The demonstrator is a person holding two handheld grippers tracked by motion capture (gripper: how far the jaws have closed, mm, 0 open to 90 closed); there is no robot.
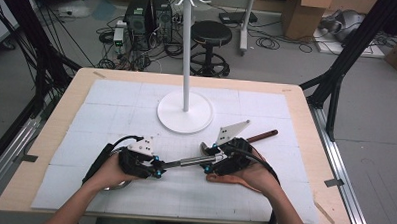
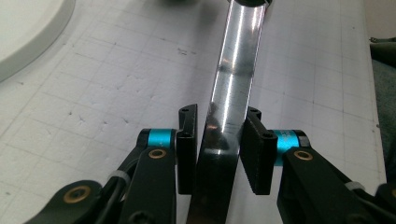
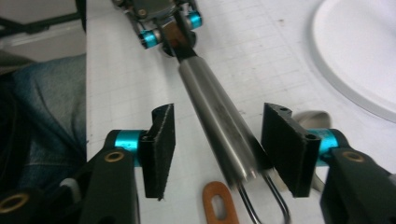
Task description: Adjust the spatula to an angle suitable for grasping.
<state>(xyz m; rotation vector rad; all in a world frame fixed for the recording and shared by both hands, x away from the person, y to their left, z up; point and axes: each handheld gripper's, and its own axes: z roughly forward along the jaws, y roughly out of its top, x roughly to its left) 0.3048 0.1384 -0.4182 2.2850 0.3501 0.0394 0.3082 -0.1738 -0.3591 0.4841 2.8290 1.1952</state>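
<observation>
Steel utensil [image 2: 231, 88] — stiff, slick, likely weighty (polished handle): left gripper [image 2: 218, 149] clamps its flat shank; right gripper [image 3: 229, 149] stands open around the handle, 2 pads clear.

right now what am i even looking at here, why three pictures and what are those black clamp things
A person sits at a table holding a hand-operated gripper in each hand. One picture looks down from above; the other two come from cameras riding on each gripper, looking along its black jaws. The left gripper has its jaws closed on the flat end of a shiny metal utensil. The right gripper has open jaws either side of the utensil's round handle, not pressing it. Also on the table: a white stand, a brown-handled tool and an orange-brown tool.
</observation>
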